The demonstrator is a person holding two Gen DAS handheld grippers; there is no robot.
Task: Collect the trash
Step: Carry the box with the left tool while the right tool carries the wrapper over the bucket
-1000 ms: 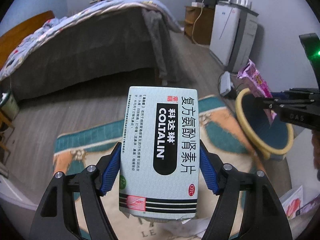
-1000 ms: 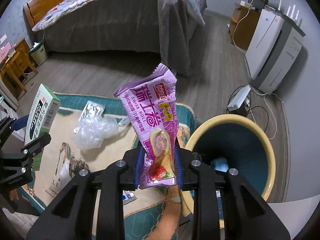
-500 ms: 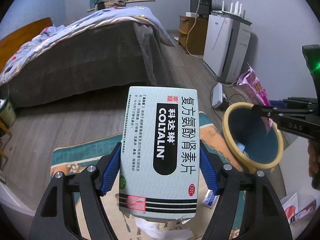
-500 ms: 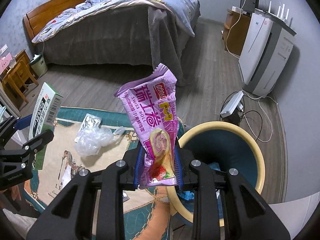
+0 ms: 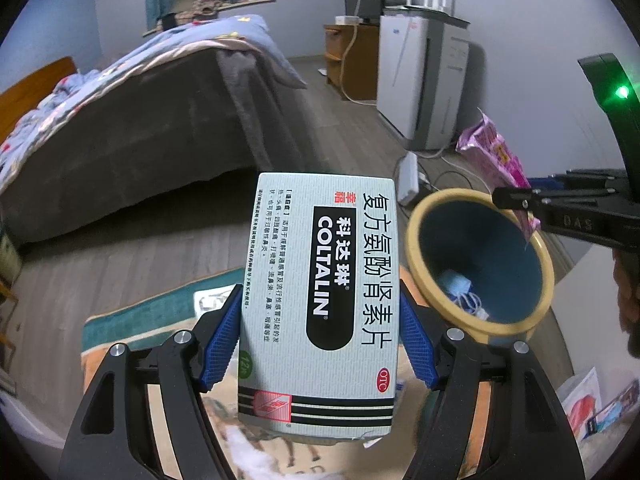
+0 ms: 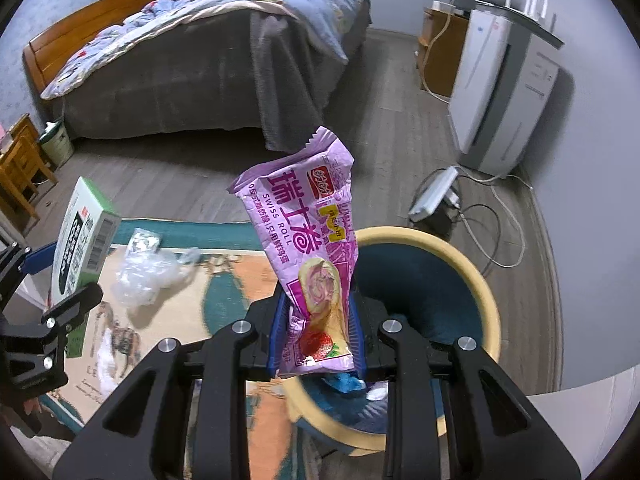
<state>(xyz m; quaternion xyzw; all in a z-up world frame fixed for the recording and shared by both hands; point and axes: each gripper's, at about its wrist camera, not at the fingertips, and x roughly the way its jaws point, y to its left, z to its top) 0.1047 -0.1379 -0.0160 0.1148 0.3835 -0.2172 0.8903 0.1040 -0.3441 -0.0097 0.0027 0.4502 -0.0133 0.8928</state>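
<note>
Left hand-held gripper (image 5: 320,344) clamps the medicine box (image 5: 320,300) upright — bin (image 5: 480,264) at its 2 o'clock. Right hand-held gripper (image 6: 318,334) grips the purple snack wrapper (image 6: 308,240) — bin's yellow rim (image 6: 486,300) just beyond, at 3 o'clock.

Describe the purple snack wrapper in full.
The purple snack wrapper is a crinkled, glossy plastic packet with a serrated top edge, printed with Chinese characters, "SWISS ROLL", a cake slice and a strawberry. It stands roughly upright, leaning slightly left, its lower end clamped between the blue pads of the right gripper. It hangs in the air over the near rim of the yellow-rimmed blue bin, touching nothing else. In the left wrist view it shows edge-on above the bin.
</note>
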